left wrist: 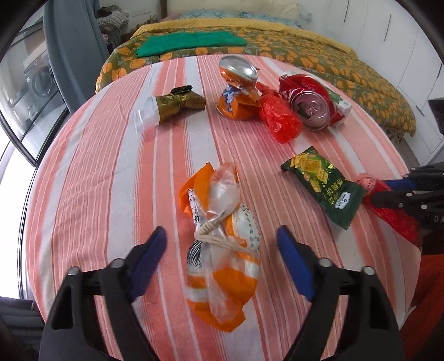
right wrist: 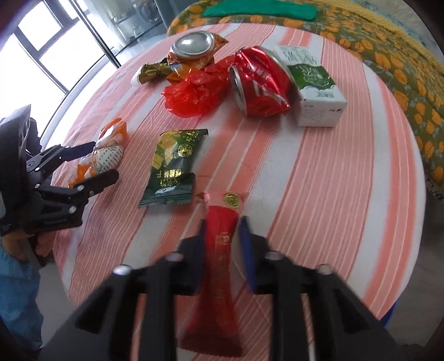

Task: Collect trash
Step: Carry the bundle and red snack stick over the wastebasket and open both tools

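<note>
This is a bedroom in a home. Behind the round worktop [left wrist: 83,172], which is covered with a pink and white striped cloth, stands a bed [left wrist: 347,72] with a green bedspread printed with orange flowers, a yellow blanket [left wrist: 249,26] and a folded green cloth [left wrist: 191,41] on top. At the head of the bed lies a pale pillow [left wrist: 233,7]. White cupboard doors [left wrist: 410,55] fill the wall on one side. On the other side a glass door [left wrist: 25,91] shows a washing machine [left wrist: 40,80] behind it.
</note>
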A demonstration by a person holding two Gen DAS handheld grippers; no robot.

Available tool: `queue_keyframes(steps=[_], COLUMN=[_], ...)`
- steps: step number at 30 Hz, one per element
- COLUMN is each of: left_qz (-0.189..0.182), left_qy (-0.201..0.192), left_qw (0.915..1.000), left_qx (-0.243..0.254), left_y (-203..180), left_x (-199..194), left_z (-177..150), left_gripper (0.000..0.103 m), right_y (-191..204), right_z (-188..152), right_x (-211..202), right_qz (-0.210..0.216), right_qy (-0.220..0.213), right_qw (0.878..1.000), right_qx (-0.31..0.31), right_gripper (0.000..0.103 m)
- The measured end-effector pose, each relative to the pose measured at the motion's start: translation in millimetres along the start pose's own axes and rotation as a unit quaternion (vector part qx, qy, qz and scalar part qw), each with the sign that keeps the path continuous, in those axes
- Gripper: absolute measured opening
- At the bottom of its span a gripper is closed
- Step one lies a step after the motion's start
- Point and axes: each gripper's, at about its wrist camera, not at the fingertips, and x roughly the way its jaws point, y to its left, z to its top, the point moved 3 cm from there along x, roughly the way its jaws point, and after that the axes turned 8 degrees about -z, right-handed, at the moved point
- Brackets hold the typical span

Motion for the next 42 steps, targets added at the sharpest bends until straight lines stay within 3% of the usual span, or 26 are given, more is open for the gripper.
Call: queue_keyframes(steps=[3, 4, 9, 14, 18, 21, 24, 29, 35, 42], left_qz=[0.010, 0.014, -0.010, -0.050, -0.096, -0.130, -0.169, -0.230, -0.255, -0.248], left_qy=[0.000, -0.004, -0.035, -0.062, -0.075, -0.076, -0.070, -0.046, -0.002, 0.049], left_qw=[0.9999, 0.9999, 0.9991, 0.9965, 0.9925, 0.9879, 0.9810, 0.9657, 0.9552, 0.9572], left_qx=[0.003, 0.005, -0.024, -0.026, 0.010, 0.039, 0.066, 0.111, 0.151, 0.141], left_y=[-1, -1, 0, -29, -88, -140, -200, -301, -397, -457], left_x=[2, 1, -19, -44, -59, -62, -56, -38, 12, 112], left_z=[0, -1, -13, -24, -20, -16, -10, -8, -17, -23], left_gripper=[0.047, 0.044, 0.043, 0.043, 0.043, 0.043, 0.043, 0.043, 0.043, 0.044], right_y=[-1, -3, -13, -38, -63, -98, -141, -222, -289, -336], right_z=[-6, -8, -23, -46, -66, -84, -108, -153, -199, -240], right_x=[-9, -15, -45, -56, -75, -92, -108, -113, -93, -60], right_qz=[0.000, 0.001, 0.015, 0.045, 0.051, 0.033, -0.018, -0.080, -0.111, -0.111], right_qy=[-0.018, -0.029, -0.087, -0.118, -0.144, -0.165, -0.181, -0.171, -0.150, -0.132], right_qw=[1.000, 1.000, 0.996, 0.990, 0.984, 0.979, 0.973, 0.964, 0.953, 0.942], right_qx=[0.004, 0.005, 0.015, 0.060, 0.092, 0.119, 0.140, 0.189, 0.239, 0.288], right_gripper=[0.014, 0.014, 0.014, 0.014, 0.014, 0.014, 0.014, 0.014, 0.014, 0.014])
